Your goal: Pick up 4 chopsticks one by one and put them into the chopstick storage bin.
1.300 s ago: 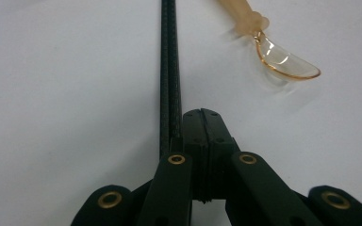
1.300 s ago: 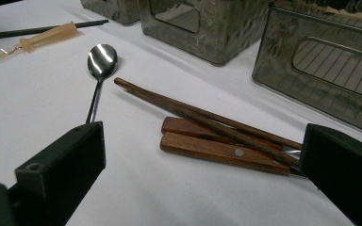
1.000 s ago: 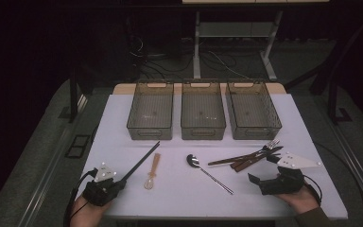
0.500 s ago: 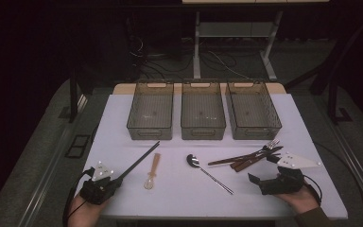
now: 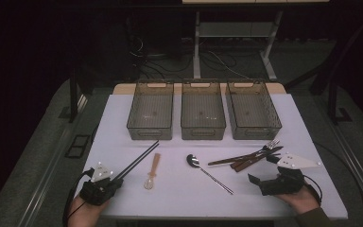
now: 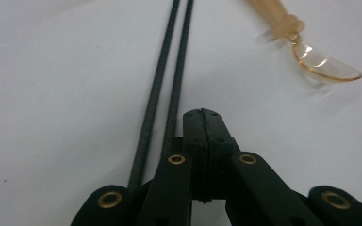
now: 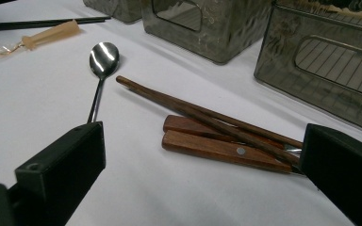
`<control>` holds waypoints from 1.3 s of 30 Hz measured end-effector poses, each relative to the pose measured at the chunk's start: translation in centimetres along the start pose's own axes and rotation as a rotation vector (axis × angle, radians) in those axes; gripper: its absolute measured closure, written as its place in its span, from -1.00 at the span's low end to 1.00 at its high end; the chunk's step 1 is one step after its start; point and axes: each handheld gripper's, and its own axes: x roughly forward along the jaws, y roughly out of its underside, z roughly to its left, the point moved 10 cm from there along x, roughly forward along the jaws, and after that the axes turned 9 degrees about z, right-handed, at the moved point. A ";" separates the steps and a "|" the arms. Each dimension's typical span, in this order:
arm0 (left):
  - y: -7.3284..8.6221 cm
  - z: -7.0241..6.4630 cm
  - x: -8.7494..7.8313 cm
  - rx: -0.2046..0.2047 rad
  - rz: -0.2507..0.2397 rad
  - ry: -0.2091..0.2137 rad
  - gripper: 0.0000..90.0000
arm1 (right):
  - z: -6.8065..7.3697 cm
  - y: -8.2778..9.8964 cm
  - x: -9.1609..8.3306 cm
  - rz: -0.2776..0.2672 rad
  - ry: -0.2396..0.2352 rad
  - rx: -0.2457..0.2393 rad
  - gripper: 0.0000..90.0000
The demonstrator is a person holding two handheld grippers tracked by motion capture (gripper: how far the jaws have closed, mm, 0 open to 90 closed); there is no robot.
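Nothing has moved since the earlier frames: my left gripper rests with its jaws pressed together on nothing, the black chopsticks lying just to its left and running ahead, the amber plastic spoon ahead to its right. My right gripper stands with jaws wide apart and empty; just ahead between them lie the wooden chopsticks across two wooden-handled utensils, the steel spoon farther ahead left.
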 end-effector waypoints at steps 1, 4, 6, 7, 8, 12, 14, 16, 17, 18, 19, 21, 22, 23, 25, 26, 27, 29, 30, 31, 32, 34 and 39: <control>-0.2 -0.2 -0.2 -0.003 -0.015 0.007 0.98 | -0.1 0.0 -0.2 -0.009 0.000 -0.008 -0.99; -0.8 -0.6 -0.7 -0.005 -0.055 0.034 0.92 | -0.4 0.0 -0.3 -0.008 -0.007 -0.003 -0.99; -1.4 -0.8 -0.9 -0.005 -0.077 0.047 0.89 | -0.5 -0.1 -0.2 -0.010 -0.018 -0.001 -0.99; -1.6 -0.8 -1.0 0.000 -0.085 0.049 0.86 | -0.5 0.0 -0.2 -0.007 -0.024 0.004 -0.99; -2.0 -0.9 -1.1 0.006 -0.096 0.053 0.83 | -0.5 0.0 -0.1 -0.005 -0.026 0.001 -0.99; -3.1 -1.0 -1.3 0.023 -0.118 0.065 0.70 | -0.4 0.1 0.1 0.003 -0.035 -0.004 -0.99; -3.8 -0.9 -1.4 0.023 -0.133 0.075 0.59 | -0.3 0.0 0.1 -0.001 -0.037 -0.002 -0.99; -4.6 -1.0 -1.5 0.031 -0.149 0.102 0.47 | -0.3 0.0 0.2 -0.001 -0.036 0.001 -0.99; -5.1 -1.0 -1.5 0.026 -0.160 0.110 0.47 | -0.3 0.0 0.2 -0.001 -0.036 0.001 -0.99; -5.6 -0.9 -1.5 0.039 -0.165 0.115 0.41 | -0.3 0.1 0.3 0.008 -0.039 -0.006 -0.99; -6.0 -0.9 -1.5 0.045 -0.173 0.119 0.40 | -0.2 0.1 0.3 0.008 -0.039 -0.007 -0.99; -6.8 -0.7 -1.3 0.054 -0.173 0.118 0.37 | -0.1 0.1 0.3 0.006 -0.042 -0.007 -0.99; -7.2 -0.7 -1.1 0.051 -0.176 0.122 0.37 | -0.1 0.1 0.3 0.006 -0.042 -0.007 -0.99; -7.5 -0.6 -1.0 0.059 -0.173 0.124 0.37 | -0.1 0.0 0.3 0.006 -0.044 -0.006 -0.99; -8.0 -0.4 -0.5 0.059 -0.173 0.129 0.35 | -0.1 0.0 0.3 0.006 -0.044 -0.007 -0.99; -8.3 -0.3 -0.3 0.063 -0.172 0.130 0.33 | -0.1 0.1 0.3 0.007 -0.045 -0.005 -0.99; -8.5 -0.1 -0.1 0.058 -0.172 0.130 0.33 | -0.1 0.1 0.3 0.007 -0.045 -0.005 -0.99; -8.9 0.4 0.3 0.055 -0.167 0.132 0.32 | -0.1 0.1 0.3 0.007 -0.045 -0.005 -0.99; -9.1 0.6 0.6 0.047 -0.168 0.132 0.32 | -0.1 0.1 0.4 0.008 -0.048 -0.007 -0.99; -9.2 0.8 0.9 0.053 -0.159 0.133 0.32 | -0.1 0.1 0.4 0.010 -0.048 -0.004 -0.99; -9.3 1.1 1.1 0.052 -0.162 0.134 0.31 | -0.1 0.1 0.4 0.010 -0.048 -0.003 -0.99; -9.4 1.6 1.7 0.038 -0.156 0.135 0.31 | -0.1 0.1 0.4 0.009 -0.048 -0.002 -0.99; -8.6 2.8 2.5 0.018 -0.128 0.130 0.35 | 0.0 0.0 0.4 0.005 -0.047 -0.007 -0.99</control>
